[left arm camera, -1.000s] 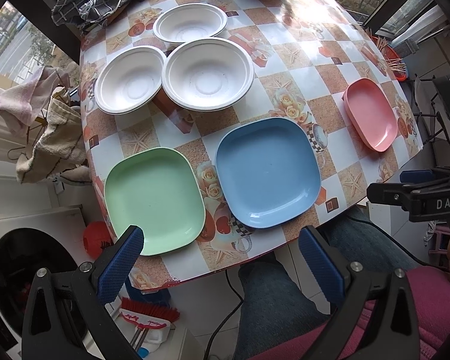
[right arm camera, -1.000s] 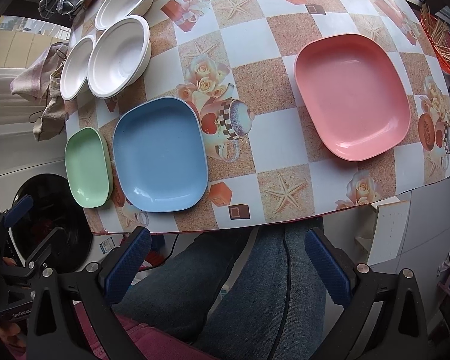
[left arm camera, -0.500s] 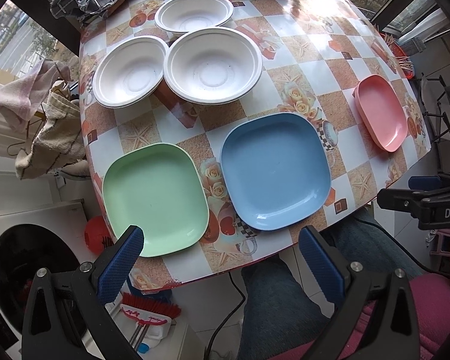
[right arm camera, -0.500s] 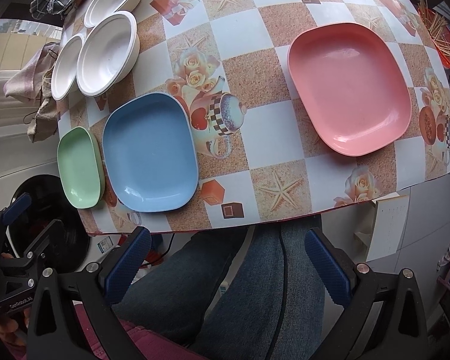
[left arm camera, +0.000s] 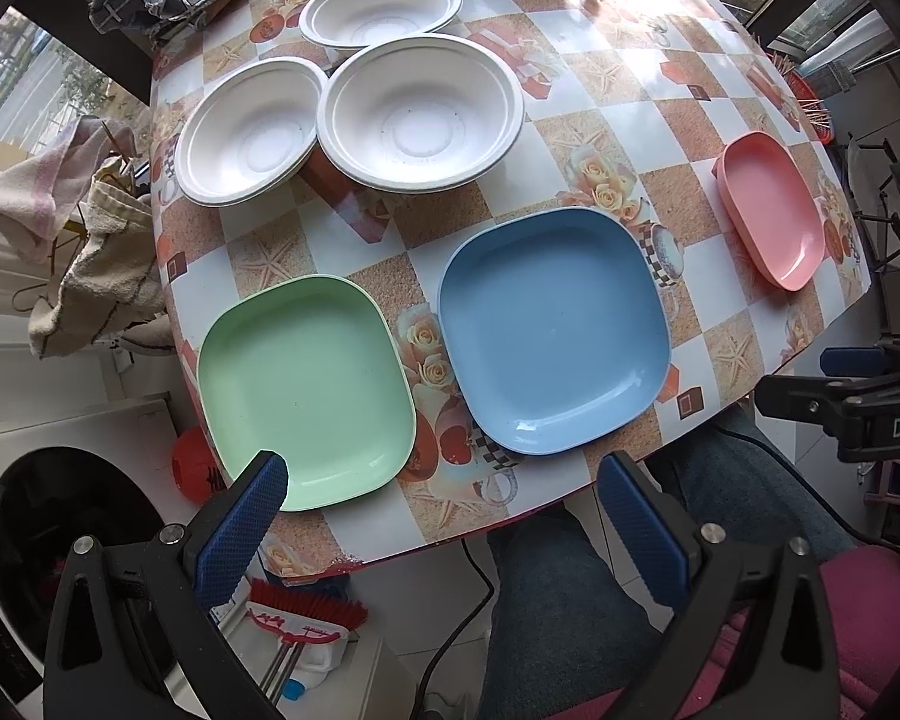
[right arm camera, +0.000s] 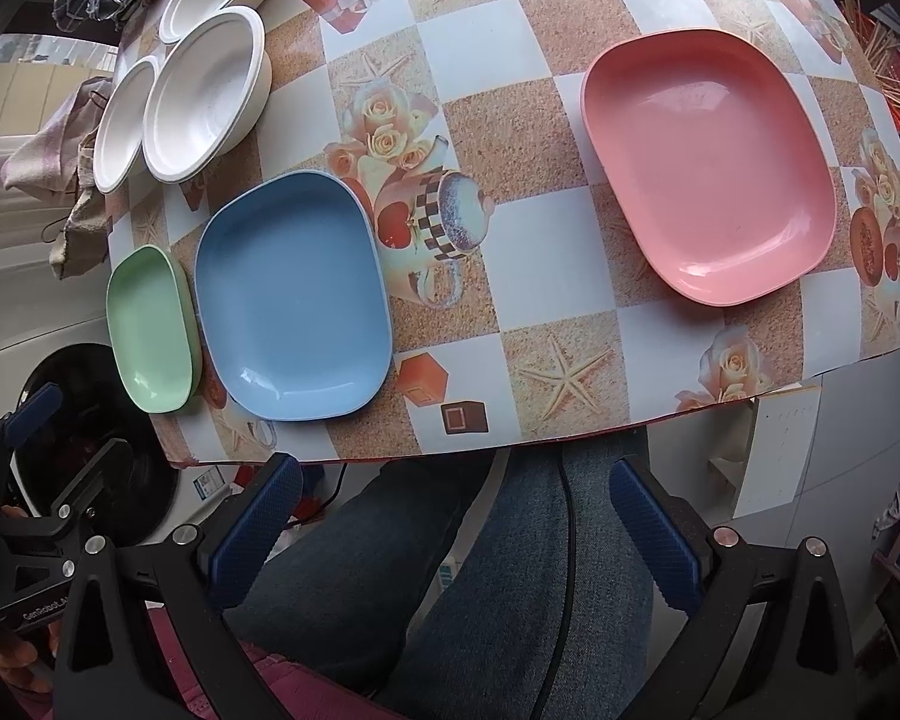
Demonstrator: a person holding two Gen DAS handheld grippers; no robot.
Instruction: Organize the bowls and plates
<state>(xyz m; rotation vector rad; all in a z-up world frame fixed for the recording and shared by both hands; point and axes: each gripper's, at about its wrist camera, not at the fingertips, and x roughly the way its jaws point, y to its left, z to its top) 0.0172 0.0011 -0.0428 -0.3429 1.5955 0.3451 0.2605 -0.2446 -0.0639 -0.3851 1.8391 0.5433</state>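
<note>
Along the table's [left arm camera: 600, 114] near edge: green plate [left arm camera: 306, 390], blue plate [left arm camera: 552, 330] just beside it, pink plate [right arm camera: 708, 162] well apart to the right. Farther back, three white bowls [left arm camera: 420, 111] clustered, rims touching or nearly so. Below the edge, left gripper [left arm camera: 444, 516] spread wide, empty, its left finger overlapping the green plate's corner in view. Right gripper [right arm camera: 450, 528] likewise agape, holding nothing, over jeans [right arm camera: 510, 570].
</note>
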